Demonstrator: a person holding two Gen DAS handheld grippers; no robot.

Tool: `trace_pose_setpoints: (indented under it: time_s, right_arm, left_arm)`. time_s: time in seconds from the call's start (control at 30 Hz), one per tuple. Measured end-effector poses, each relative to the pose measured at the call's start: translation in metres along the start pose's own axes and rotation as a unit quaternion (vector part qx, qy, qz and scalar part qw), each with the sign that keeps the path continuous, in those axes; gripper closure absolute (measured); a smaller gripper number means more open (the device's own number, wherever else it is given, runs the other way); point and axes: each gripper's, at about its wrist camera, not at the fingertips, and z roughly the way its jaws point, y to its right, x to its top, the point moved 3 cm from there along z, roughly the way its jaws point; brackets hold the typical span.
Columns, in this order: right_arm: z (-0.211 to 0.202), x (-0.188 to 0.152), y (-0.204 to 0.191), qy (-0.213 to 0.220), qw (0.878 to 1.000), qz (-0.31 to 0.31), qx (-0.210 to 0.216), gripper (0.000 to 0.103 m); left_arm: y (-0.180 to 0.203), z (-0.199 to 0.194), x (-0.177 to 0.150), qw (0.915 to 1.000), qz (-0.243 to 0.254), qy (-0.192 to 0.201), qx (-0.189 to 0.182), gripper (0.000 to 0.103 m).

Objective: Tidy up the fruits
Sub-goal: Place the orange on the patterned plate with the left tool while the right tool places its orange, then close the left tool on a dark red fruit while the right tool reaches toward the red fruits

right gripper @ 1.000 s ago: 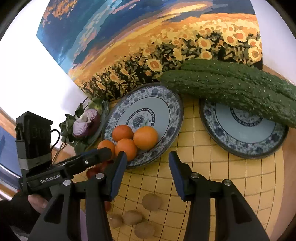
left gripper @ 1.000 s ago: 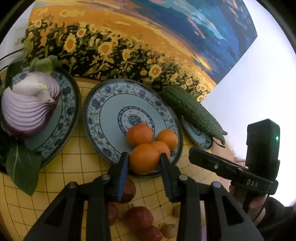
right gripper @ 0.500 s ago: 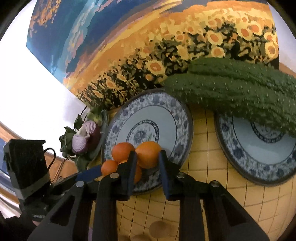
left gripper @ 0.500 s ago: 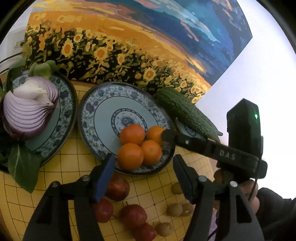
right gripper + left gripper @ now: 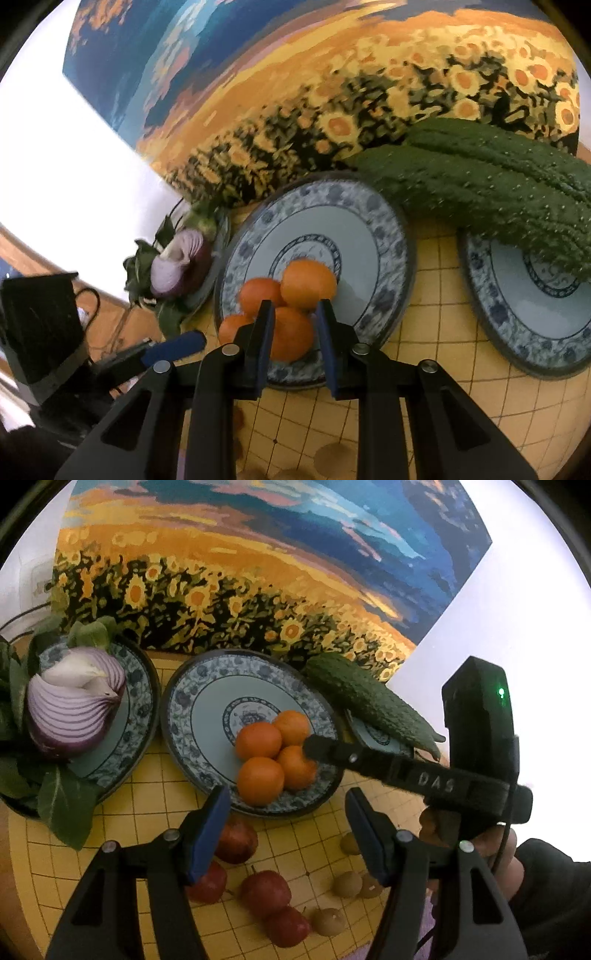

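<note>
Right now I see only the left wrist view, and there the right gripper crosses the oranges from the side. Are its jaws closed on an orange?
Observer: Yes. In the right wrist view the right gripper has its pads against both sides of the nearest orange on the middle plate.
Operator: My view hides most of the right plate. Is it free?
Observer: Mostly. The centre of the right plate is bare; the green gourd lies only across its far rim.
</note>
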Motion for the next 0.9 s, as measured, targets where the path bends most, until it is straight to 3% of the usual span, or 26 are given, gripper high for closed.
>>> trace_pose_setpoints:
  time_s: [0.27,0.53,0.9]
  right_arm:
    - [-0.023,-0.007,-0.014,0.015,1.0,-0.018,-0.007,0.076]
    - [-0.066,-0.03,-0.022,0.017,0.997,-0.057,-0.041,0.076]
    - [-0.113,-0.073,-0.026,-0.011,0.992,-0.093,-0.086,0.076]
  left_arm:
    - [-0.003,-0.018,-0.006,0.9999,0.0,0.014,0.009,0.035]
    - [0.002,-0.034,-0.013,0.9993,0.021,0.013,0.03,0.035]
    - [-0.001,-0.069,-0.056,0.9954,0.071,-0.017,0.063,0.035]
